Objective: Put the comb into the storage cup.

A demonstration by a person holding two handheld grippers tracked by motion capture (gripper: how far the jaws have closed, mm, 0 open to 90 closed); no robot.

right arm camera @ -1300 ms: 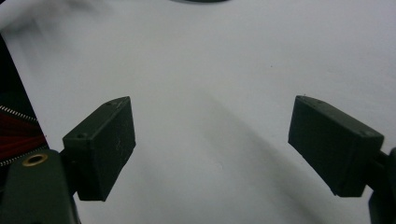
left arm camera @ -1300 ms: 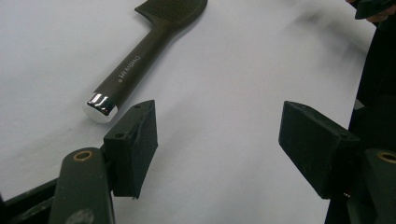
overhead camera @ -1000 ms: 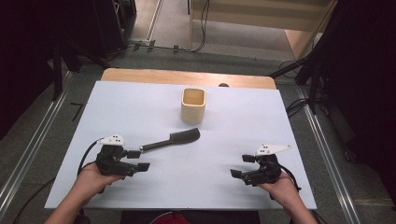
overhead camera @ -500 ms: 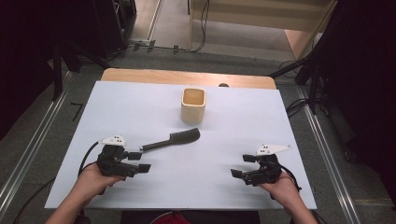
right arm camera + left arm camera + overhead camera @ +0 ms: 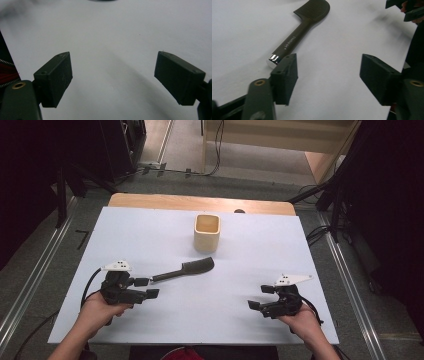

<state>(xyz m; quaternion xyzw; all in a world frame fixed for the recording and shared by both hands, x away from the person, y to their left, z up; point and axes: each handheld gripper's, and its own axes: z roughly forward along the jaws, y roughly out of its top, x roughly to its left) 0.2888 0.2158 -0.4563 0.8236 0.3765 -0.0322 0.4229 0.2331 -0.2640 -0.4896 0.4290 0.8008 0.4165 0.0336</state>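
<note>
White sheeting covers the desk (image 5: pixel 150 235), with a strip of bare wood showing along the far edge and grey floor with metal rails on both sides. Near the middle of the far half stands a small cream cup (image 5: pixel 206 232), upright and open at the top. Just nearer than the cup lies a dark comb (image 5: pixel 184 269) with a long handle, flat on the sheet, its toothed head toward the cup and its handle end pointing toward the near left corner.

The left claw (image 5: pixel 147 287) sits close to the near left part of the desk, held in the person's left hand (image 5: pixel 97 310). Its jaws stand wide apart and hold nothing. In the left gripper view the comb's shiny handle tip (image 5: pixel 272 60) lies just beside one jaw, outside the gap; whether they touch I cannot tell.

The right claw (image 5: pixel 260 297) rests toward the near right corner in the right hand (image 5: pixel 300 317), well apart from the comb and the cup. Its jaws are also spread wide, with bare white sheet between them.
</note>
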